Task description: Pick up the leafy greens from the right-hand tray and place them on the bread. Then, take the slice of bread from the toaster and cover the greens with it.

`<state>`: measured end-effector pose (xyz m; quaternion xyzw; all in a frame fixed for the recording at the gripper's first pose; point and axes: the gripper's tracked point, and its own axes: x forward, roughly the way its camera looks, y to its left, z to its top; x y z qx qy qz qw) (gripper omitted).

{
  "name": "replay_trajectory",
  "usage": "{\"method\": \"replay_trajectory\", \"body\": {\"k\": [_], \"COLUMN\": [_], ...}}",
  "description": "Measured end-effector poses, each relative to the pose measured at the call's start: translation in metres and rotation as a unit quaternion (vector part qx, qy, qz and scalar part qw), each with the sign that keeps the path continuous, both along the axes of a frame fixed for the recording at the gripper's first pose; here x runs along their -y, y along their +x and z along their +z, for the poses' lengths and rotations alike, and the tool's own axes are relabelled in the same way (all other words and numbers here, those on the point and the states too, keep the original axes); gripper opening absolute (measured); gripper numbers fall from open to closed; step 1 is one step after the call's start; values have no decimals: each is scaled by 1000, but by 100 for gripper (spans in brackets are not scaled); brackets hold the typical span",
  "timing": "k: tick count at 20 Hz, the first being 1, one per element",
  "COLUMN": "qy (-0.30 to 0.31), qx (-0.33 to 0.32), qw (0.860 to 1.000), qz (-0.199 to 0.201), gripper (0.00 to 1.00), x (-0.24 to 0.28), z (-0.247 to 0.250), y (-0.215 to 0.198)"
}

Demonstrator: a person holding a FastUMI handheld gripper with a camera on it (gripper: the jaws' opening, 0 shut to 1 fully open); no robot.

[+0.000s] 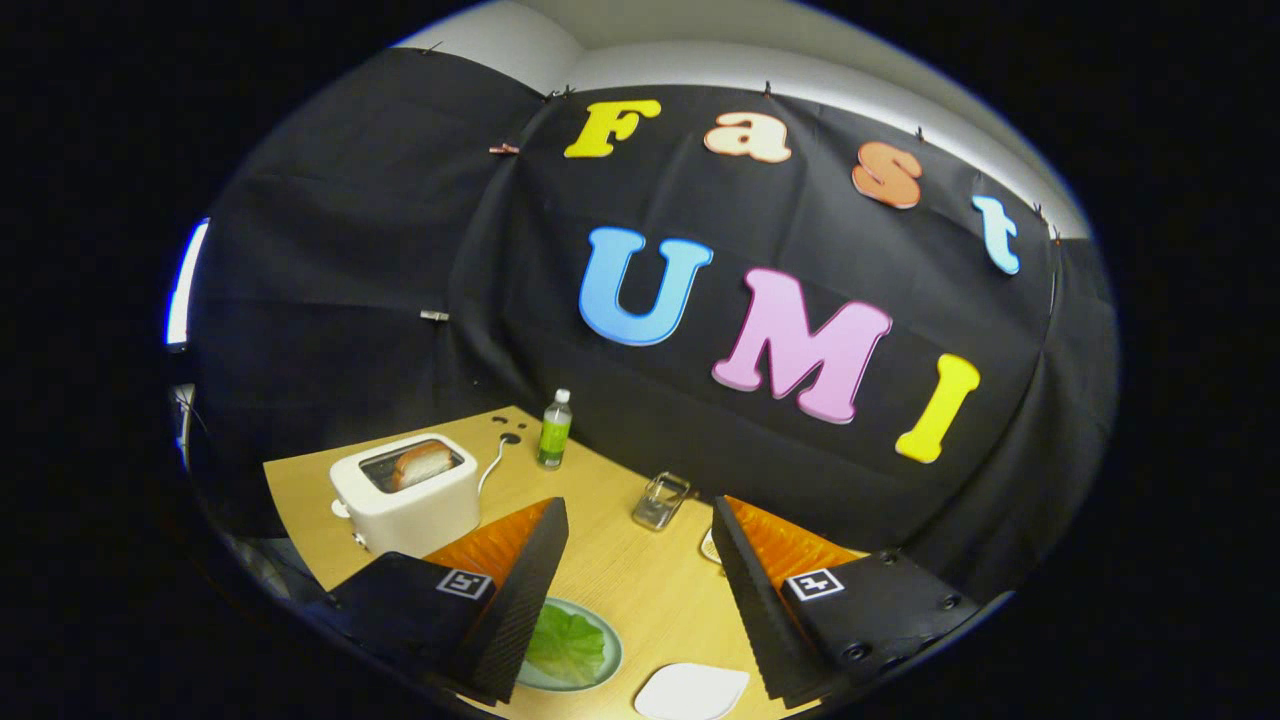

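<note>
Black cloth wall (400, 250) draped behind and beside, pinned along top edge with small clips. Pale plain wall (700, 60) above cloth. Light wood table (620, 570) below. Bright vertical strip (185, 280) beside cloth, possibly a window or lamp.

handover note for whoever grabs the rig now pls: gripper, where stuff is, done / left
Hand-held gripper: open, holding nothing, raised over the table.
Leafy greens: on a greenish plate, beside the left finger, untouched.
Toaster: beyond the left finger, with a bread slice standing in its slot.
White piece between the fingers, near the right one; cannot tell whether it is the base bread or a plate.
Also on the table: green bottle, small clear container.
Done: nothing.
Left: pick the greens, lay them on the bread, then take the toaster slice and cover them.
</note>
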<state>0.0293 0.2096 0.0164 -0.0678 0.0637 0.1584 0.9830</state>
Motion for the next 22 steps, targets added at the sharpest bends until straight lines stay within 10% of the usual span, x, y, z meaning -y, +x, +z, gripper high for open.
{"method": "replay_trajectory", "body": {"k": [10, 14, 22], "qy": [69, 18, 43], "qx": [206, 265, 49], "qw": [974, 964, 994], "qz": [-63, -26, 87], "gripper": [96, 96, 96], "x": [-12, -68, -226], "z": [184, 214, 92], "y": [2, 5, 27]}}
